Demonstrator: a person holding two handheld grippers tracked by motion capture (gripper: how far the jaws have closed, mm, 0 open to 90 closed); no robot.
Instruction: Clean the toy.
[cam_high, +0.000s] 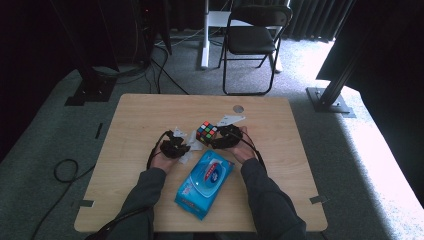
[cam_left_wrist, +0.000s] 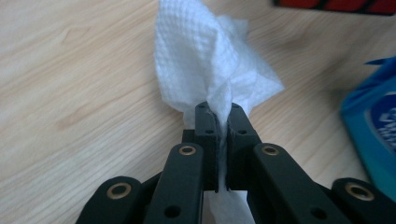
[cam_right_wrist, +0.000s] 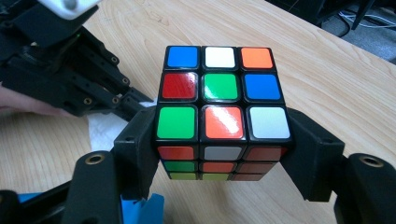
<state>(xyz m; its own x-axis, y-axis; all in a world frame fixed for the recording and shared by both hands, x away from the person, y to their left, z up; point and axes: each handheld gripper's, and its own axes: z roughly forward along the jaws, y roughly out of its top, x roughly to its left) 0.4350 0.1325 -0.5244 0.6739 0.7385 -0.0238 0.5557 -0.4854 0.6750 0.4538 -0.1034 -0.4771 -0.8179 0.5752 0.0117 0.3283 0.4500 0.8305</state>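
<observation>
My right gripper (cam_right_wrist: 223, 154) clamps a colour cube (cam_right_wrist: 219, 107) by two opposite sides, holding it off the wooden table (cam_high: 145, 115) so its faces stay free to wipe. Just left of the cube, my left gripper (cam_left_wrist: 223, 123) has its jaws pressed together, pinching a white wipe (cam_left_wrist: 205, 60) that bunches out ahead, ready to rub. The blue wipe pack (cam_high: 205, 182) lies nearer me than the cube, within easy reach.
</observation>
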